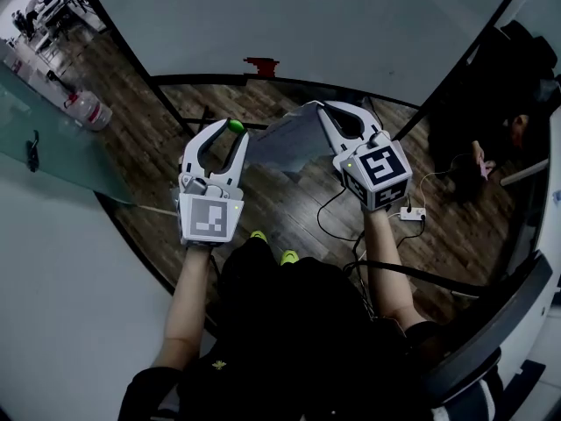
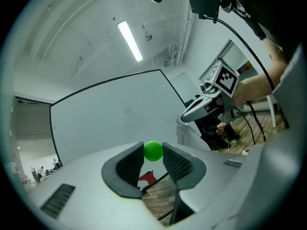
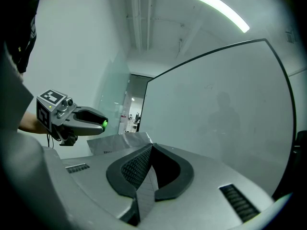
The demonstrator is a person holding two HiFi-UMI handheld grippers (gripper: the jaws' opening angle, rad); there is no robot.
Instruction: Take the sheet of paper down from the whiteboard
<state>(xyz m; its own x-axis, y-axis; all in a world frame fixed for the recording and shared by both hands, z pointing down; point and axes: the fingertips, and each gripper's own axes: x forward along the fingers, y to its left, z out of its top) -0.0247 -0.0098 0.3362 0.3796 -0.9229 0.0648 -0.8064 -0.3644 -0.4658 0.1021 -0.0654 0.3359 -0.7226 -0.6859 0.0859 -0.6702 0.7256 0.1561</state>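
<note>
The whiteboard (image 1: 351, 24) stands ahead of me with its face bare. The sheet of paper (image 1: 285, 140) hangs off the board, and my right gripper (image 1: 319, 107) is shut on one edge of it. In the right gripper view the paper (image 3: 117, 143) runs out leftward from the closed jaws of that gripper (image 3: 151, 146). My left gripper (image 1: 235, 128) is level beside it, shut on a small green ball magnet (image 2: 153, 151) pinched at its tips. A small red piece (image 1: 259, 65) sits at the board's lower edge.
A glass partition (image 1: 53, 147) and a plastic bottle (image 1: 88, 110) are at the left. On the wooden floor lie a white power strip (image 1: 412, 213) and cables. A person sits at the right (image 1: 508, 103). A dark chair (image 1: 491, 340) is by my right side.
</note>
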